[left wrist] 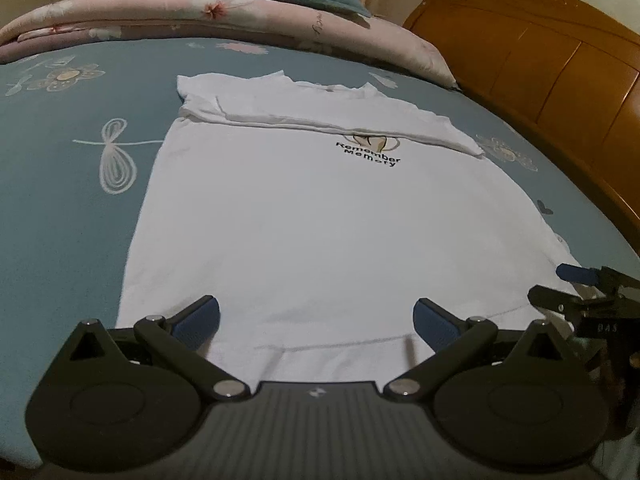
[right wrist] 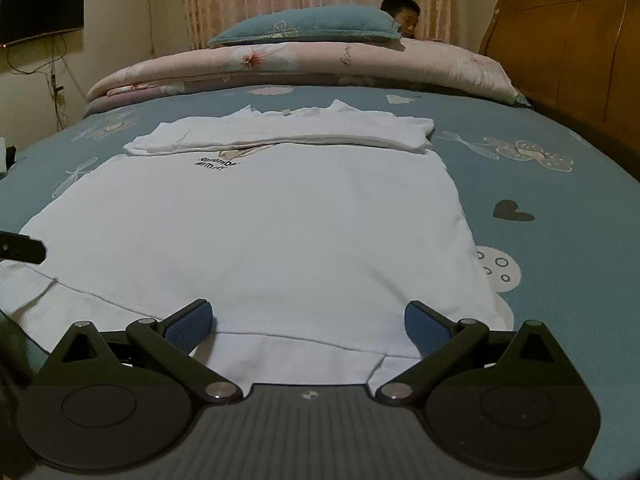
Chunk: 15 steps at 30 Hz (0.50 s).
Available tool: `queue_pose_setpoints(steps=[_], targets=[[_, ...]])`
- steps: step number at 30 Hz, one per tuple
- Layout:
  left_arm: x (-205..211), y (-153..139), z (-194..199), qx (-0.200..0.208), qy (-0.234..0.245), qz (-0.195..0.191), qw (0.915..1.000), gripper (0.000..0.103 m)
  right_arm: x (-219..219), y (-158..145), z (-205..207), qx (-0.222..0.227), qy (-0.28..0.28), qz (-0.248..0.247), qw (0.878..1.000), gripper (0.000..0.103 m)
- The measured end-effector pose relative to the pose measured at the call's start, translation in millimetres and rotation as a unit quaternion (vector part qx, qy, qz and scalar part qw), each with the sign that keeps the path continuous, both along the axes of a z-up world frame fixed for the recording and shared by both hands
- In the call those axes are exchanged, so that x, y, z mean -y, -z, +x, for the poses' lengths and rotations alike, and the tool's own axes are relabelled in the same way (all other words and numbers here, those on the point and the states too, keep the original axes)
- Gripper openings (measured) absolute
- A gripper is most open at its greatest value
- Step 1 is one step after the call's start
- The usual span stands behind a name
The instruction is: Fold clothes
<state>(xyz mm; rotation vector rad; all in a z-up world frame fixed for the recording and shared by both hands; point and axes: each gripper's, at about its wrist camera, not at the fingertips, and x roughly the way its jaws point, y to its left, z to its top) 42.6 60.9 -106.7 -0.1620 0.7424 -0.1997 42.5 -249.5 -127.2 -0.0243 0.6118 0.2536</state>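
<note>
A white T-shirt [left wrist: 304, 216] [right wrist: 256, 224] with black lettering lies flat on the blue bedspread, its collar end folded over into a band across the far side. My left gripper [left wrist: 316, 320] stands open over the near hem, left part, nothing between its blue pads. My right gripper [right wrist: 308, 320] stands open over the hem's right part, also holding nothing. In the left wrist view the right gripper [left wrist: 576, 292] shows at the right edge. A black piece of the left gripper [right wrist: 22, 248] shows at the left edge of the right wrist view.
The blue flowered bedspread [left wrist: 60, 200] [right wrist: 540, 200] surrounds the shirt. A rolled pink quilt [right wrist: 304, 64] with a teal pillow [right wrist: 308, 24] lies along the far side. A wooden headboard [left wrist: 540, 72] rises on the right. A person's head [right wrist: 402, 12] shows behind the pillow.
</note>
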Motion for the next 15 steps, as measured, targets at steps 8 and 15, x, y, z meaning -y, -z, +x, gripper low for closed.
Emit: queue_pose_setpoints(steps=[8, 15], targets=[[18, -9, 1, 0.008, 0.005, 0.012, 0.9999, 0.102, -7, -5, -6, 0.012, 0.015, -0.002, 1.000, 0.103], [42, 0, 10, -0.002, 0.014, 0.045, 0.9989, 0.102, -27, -13, 8, 0.016, 0.003, 0.038, 0.999, 0.103]])
